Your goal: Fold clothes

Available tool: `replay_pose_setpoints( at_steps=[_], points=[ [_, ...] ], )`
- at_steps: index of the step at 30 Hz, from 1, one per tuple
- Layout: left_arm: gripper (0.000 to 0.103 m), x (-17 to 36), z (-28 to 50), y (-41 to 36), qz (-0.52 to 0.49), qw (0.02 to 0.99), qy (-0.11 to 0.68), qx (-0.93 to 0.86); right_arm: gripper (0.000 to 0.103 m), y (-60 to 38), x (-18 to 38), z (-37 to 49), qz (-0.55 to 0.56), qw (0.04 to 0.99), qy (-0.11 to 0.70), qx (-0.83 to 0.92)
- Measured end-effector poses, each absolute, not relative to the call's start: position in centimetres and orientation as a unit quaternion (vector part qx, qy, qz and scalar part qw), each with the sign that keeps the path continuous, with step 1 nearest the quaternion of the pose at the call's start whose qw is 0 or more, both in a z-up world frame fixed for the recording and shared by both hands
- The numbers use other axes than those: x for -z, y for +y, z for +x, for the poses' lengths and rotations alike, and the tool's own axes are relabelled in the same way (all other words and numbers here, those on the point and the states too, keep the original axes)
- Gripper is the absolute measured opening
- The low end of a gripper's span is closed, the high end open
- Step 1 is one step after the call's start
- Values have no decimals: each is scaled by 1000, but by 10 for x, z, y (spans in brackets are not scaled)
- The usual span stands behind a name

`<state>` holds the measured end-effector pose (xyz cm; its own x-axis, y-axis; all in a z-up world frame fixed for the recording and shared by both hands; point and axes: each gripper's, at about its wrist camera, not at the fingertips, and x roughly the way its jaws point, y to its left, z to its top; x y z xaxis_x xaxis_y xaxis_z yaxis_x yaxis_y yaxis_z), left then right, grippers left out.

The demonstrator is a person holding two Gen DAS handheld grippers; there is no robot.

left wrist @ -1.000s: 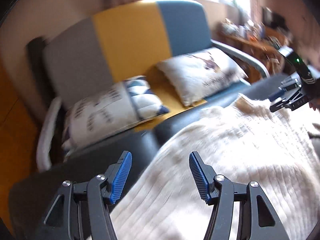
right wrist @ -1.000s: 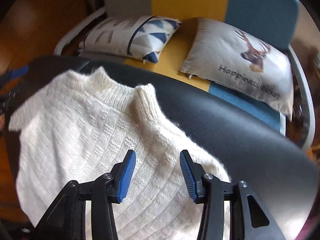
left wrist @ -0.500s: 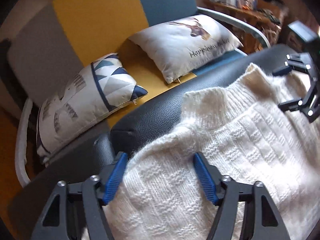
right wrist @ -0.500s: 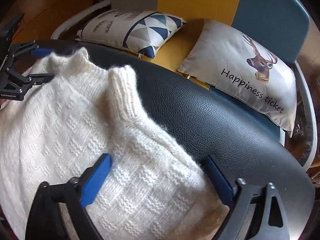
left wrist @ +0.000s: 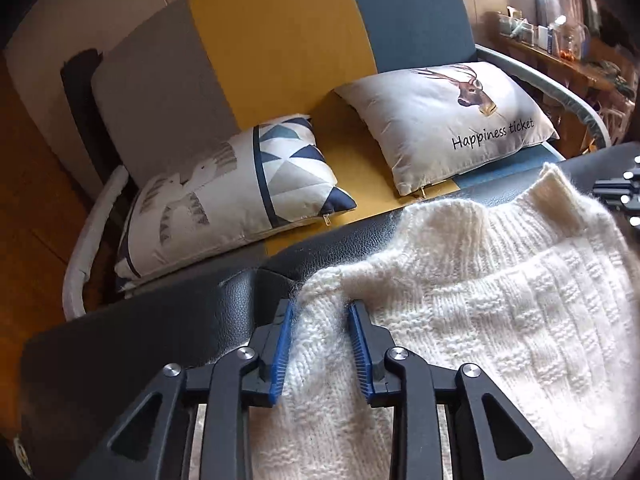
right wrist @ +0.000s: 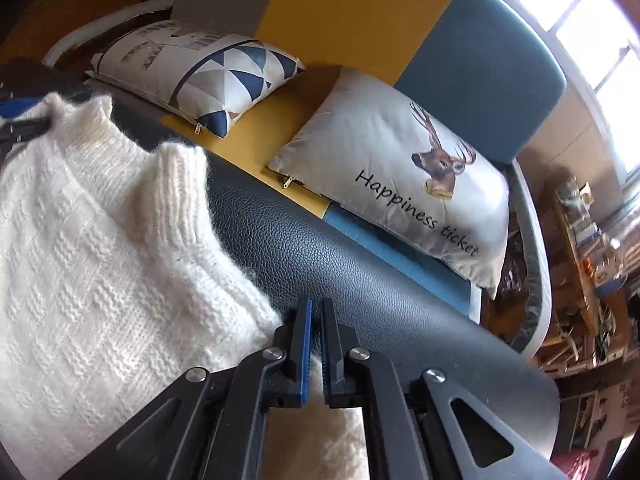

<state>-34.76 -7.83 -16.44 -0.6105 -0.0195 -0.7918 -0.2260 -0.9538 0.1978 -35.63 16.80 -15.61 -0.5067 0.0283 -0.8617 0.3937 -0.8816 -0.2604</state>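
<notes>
A cream knitted sweater [left wrist: 500,320] lies flat on a black leather surface [left wrist: 140,340], with its ribbed collar [left wrist: 460,216] toward the sofa. My left gripper [left wrist: 320,311] is shut on a bunched fold of the sweater's shoulder. In the right wrist view the sweater [right wrist: 100,260] fills the left side. My right gripper [right wrist: 316,305] is shut on the thin edge of its other shoulder, the blue pads almost touching. Each gripper shows at the far edge of the other's view: the right gripper [left wrist: 620,196] and the left gripper [right wrist: 24,124].
Behind the surface stands a grey, yellow and blue sofa [left wrist: 280,48] with a triangle-print pillow [left wrist: 240,200] and a deer pillow [left wrist: 452,120]. Bare black leather [right wrist: 360,272] extends to the right of the sweater. A cluttered wooden shelf [right wrist: 592,248] stands at the far right.
Both grippers were open above the sweater. They have come down to its shoulders and shut on the knit, the left on a thick fold, the right on a thin edge.
</notes>
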Motion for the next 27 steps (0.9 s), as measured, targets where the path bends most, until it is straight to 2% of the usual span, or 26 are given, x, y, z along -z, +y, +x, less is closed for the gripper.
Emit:
replay_pose_setpoints(
  at_steps=[2, 3, 5, 10, 12, 15, 21, 24, 27],
  points=[
    [30, 155, -344, -88, -450, 71, 108, -884, 14, 163, 139, -342, 475, 146, 183, 848],
    [33, 149, -339, -97, -449, 73, 90, -886, 22, 160, 131, -335, 469, 165, 166, 852],
    [40, 140, -329, -118, -451, 73, 50, -888, 22, 148, 123, -319, 466, 201, 152, 848],
    [42, 115, -266, -214, -441, 49, -117, -888, 22, 118, 131, -273, 482, 272, 108, 826],
    [46, 116, -231, -251, -444, 23, -161, -881, 22, 105, 139, -258, 488, 284, 106, 818],
    [47, 127, -188, -290, -462, 4, -204, -863, 22, 86, 151, -235, 497, 303, 104, 807],
    [50, 169, -149, -312, -513, 43, -312, -799, 22, 62, 171, -195, 510, 323, 104, 790],
    [53, 179, -154, -303, -505, 84, -377, -772, 22, 64, 176, -183, 512, 315, 110, 791],
    [56, 186, -168, -299, -497, 76, -406, -763, 23, 75, 181, -176, 505, 318, 111, 795]
  ],
)
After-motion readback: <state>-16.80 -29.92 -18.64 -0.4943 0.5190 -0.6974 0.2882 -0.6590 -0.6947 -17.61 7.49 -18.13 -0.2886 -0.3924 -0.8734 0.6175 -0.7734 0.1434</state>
